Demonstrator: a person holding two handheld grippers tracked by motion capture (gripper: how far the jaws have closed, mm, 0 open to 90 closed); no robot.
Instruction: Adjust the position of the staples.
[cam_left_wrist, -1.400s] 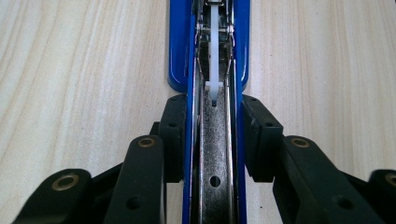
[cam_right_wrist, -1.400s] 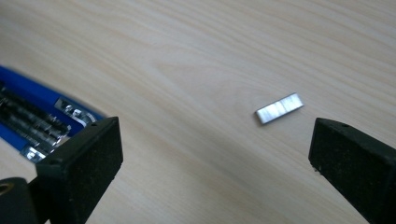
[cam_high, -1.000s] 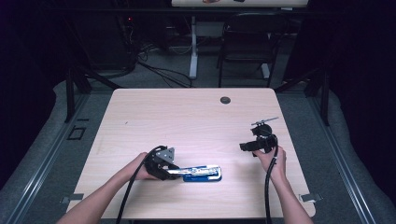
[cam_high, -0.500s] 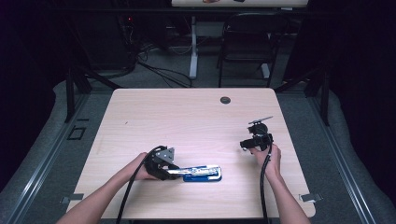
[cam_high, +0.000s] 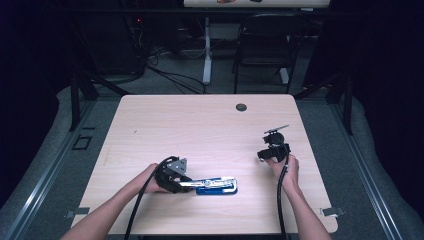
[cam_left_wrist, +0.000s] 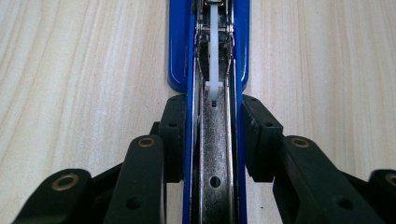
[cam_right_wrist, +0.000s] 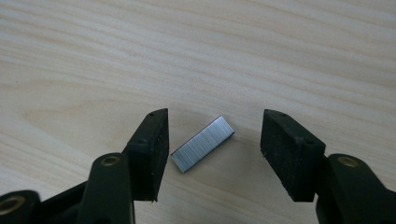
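Note:
A blue stapler (cam_high: 216, 186) lies near the table's front edge, swung open so its metal staple channel (cam_left_wrist: 214, 140) and white pusher face up. My left gripper (cam_high: 186, 183) is shut on the stapler's blue sides (cam_left_wrist: 176, 56) at its near end. A short strip of silver staples (cam_right_wrist: 203, 143) lies flat and slanted on the wood. My right gripper (cam_right_wrist: 215, 140) hangs over it, open, one pad on each side, neither touching. This right gripper (cam_high: 267, 151) is at the table's right side.
The light wooden table (cam_high: 200, 130) has a dark round grommet (cam_high: 241, 107) near its far edge. A chair (cam_high: 262, 45) and cables stand on the dark floor behind the table.
My right gripper has shifted slightly left and away from the person. The left gripper and the stapler have stayed put.

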